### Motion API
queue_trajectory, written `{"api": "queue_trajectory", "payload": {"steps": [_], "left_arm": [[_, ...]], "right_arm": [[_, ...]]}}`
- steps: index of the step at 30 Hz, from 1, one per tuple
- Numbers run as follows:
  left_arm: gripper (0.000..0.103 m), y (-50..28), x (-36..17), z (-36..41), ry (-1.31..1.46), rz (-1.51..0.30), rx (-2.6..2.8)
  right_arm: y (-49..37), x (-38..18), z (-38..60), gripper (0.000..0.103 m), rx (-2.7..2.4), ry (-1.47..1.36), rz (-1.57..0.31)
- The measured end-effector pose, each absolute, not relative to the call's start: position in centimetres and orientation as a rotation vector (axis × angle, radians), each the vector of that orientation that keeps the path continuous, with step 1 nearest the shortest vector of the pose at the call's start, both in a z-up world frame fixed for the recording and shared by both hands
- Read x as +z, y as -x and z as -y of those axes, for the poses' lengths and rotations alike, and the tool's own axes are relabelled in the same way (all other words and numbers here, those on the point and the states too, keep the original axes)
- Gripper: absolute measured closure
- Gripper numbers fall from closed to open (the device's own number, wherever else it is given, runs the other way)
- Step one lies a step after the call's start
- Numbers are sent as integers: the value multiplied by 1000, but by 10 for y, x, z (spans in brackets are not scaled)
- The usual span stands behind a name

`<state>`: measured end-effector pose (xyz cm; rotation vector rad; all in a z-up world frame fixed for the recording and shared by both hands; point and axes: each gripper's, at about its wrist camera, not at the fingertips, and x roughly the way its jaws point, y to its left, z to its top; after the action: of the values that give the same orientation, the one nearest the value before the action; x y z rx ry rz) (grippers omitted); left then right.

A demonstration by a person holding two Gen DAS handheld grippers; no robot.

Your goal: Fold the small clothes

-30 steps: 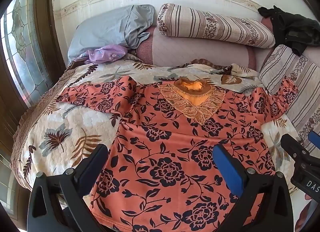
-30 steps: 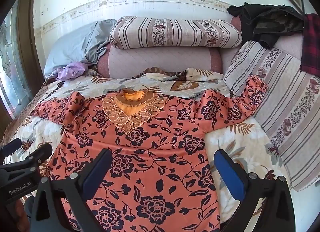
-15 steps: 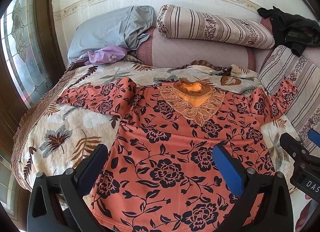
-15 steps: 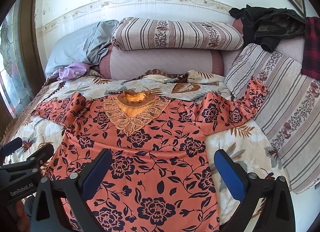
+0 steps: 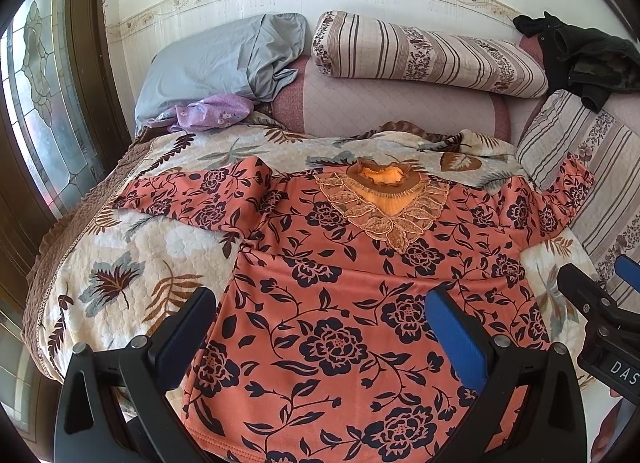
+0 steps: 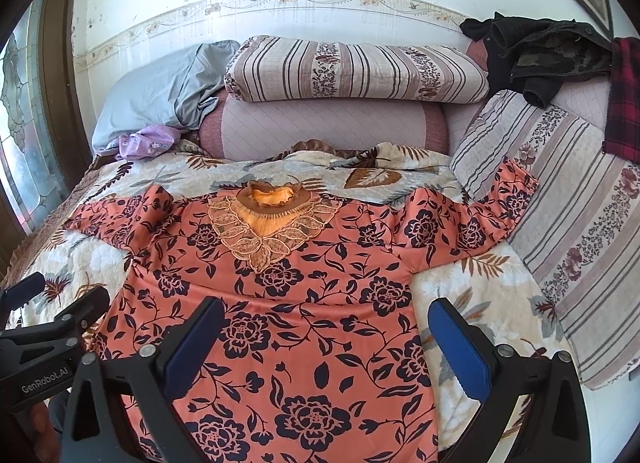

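While spread flat, coral floral blouse, lace collar

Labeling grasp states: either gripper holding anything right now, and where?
Nothing held. The left gripper and right gripper are both open above the shirt, which lies flat on the bed, unfolded.

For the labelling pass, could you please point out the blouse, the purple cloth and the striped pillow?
blouse (image 5: pixel 340 303): left wrist view, middle of its front.
purple cloth (image 5: pixel 212 115): left wrist view, middle of the crumpled bundle.
striped pillow (image 6: pixel 352 71): right wrist view, middle of its front face.
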<state>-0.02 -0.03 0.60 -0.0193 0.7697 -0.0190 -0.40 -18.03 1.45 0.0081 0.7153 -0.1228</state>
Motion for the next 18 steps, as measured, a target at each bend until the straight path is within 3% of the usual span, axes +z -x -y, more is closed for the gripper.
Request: {"api": "queue_trajectory", "payload": {"steps": [18], "left_arm": [[0, -2, 5, 0, 46, -733, -32]], "right_arm": [[1, 11, 178, 0, -114, -4, -719]]}}
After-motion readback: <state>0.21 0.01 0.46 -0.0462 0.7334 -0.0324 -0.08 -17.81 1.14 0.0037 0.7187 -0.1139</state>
